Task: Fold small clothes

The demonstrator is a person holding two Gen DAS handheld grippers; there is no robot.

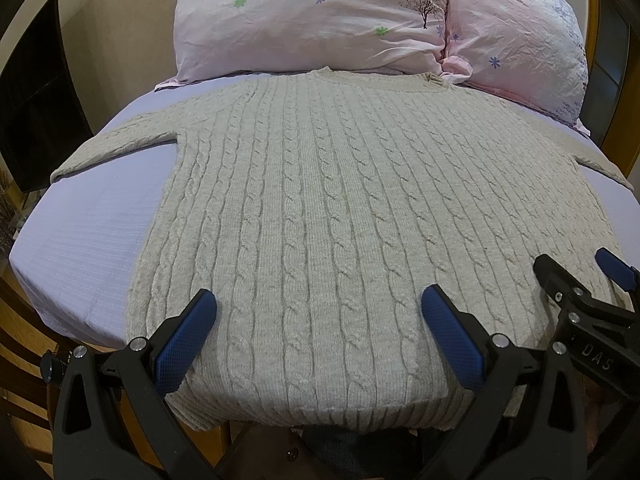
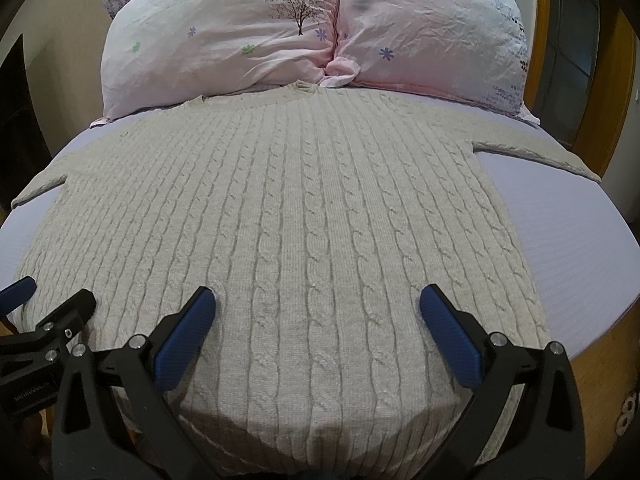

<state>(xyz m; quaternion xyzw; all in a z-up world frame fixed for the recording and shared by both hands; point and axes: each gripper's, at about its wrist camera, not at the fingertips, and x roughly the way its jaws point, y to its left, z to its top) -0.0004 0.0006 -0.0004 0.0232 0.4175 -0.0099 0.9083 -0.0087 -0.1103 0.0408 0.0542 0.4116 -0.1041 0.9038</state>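
Note:
A light grey cable-knit sweater (image 1: 320, 200) lies flat on a lavender bed sheet (image 1: 88, 232), neckline toward the pillows, both sleeves spread out sideways. It also fills the right wrist view (image 2: 300, 220). My left gripper (image 1: 318, 308) is open and empty, hovering over the hem near its left part. My right gripper (image 2: 318, 308) is open and empty over the hem's right part. The right gripper shows at the right edge of the left wrist view (image 1: 576, 280), and the left gripper at the left edge of the right wrist view (image 2: 48, 300).
Two pink floral pillows (image 1: 312, 20) (image 2: 432, 28) lean at the head of the bed, just beyond the sweater's collar. A wooden bed frame (image 2: 600, 364) runs along the right side. A dark screen (image 1: 36, 96) stands left of the bed.

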